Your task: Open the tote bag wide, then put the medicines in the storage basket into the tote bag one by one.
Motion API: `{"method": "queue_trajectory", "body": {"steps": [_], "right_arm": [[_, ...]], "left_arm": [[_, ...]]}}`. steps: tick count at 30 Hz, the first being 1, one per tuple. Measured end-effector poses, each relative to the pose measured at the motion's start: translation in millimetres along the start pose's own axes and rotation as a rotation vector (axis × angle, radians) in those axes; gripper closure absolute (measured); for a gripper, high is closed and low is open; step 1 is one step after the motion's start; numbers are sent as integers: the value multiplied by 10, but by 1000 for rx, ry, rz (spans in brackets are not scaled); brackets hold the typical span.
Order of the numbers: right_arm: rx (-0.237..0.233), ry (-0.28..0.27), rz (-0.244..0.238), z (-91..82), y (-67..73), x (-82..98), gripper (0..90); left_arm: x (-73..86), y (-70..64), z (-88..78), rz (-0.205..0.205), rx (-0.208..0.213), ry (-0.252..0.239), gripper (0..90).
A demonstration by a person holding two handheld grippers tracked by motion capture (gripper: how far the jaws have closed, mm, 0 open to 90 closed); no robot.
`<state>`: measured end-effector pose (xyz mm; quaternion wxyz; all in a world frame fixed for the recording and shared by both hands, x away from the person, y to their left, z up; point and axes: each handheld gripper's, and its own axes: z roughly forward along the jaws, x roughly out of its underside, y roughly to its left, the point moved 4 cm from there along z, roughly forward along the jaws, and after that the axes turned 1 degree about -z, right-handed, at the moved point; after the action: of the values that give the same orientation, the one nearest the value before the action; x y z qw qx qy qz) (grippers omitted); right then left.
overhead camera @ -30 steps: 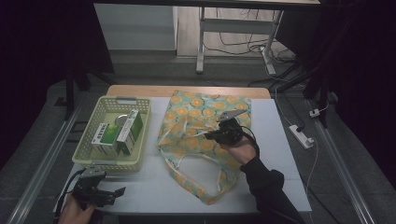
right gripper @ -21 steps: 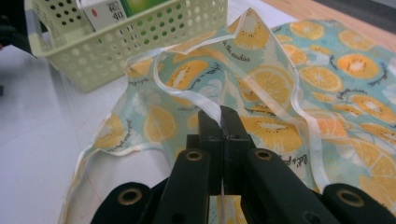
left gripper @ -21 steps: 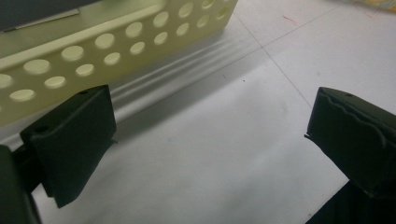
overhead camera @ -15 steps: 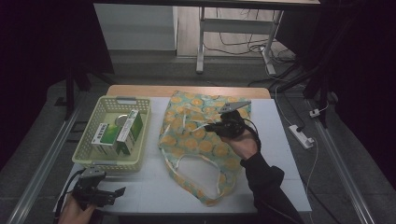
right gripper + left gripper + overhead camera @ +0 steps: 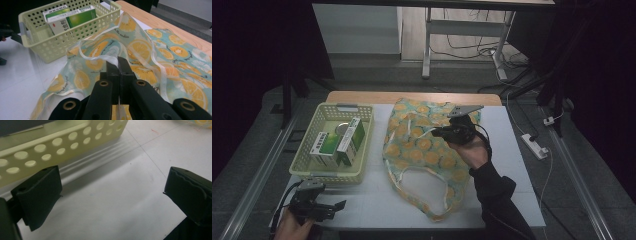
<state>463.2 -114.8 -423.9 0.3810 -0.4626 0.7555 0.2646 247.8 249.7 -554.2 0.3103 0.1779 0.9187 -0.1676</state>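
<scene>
A cloth bag printed with orange slices lies on the white table. My right gripper is shut on the bag's white-edged rim and holds that edge raised off the table, so the bag's top layer tents up. A pale yellow basket at the left holds green and white boxes and a round tin. My left gripper rests low near the table's front left corner, just in front of the basket. It is open, with only bare table between its fingers.
The table's wooden far edge runs behind the bag. The bag's long handle loop trails toward the front edge. A power strip and cables lie on the floor at the right. The basket wall stands close to my left gripper.
My right gripper has risen with the bag's edge in it, lifting the cloth higher off the table. The left gripper has stayed where it was.
</scene>
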Motion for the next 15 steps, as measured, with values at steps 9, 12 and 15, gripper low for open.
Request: {"method": "queue_trajectory", "body": {"steps": [9, 12, 15], "right_arm": [[10, 2, 2, 8, -17, 27, 897], [13, 5, 2, 8, -23, 40, 897], [16, 4, 3, 3, -35, 48, 897]], "left_arm": [[2, 33, -30, -29, 22, -30, 9], [1, 32, -37, -27, 34, -33, 9], [-2, 30, -40, -24, 38, -36, 6]]}}
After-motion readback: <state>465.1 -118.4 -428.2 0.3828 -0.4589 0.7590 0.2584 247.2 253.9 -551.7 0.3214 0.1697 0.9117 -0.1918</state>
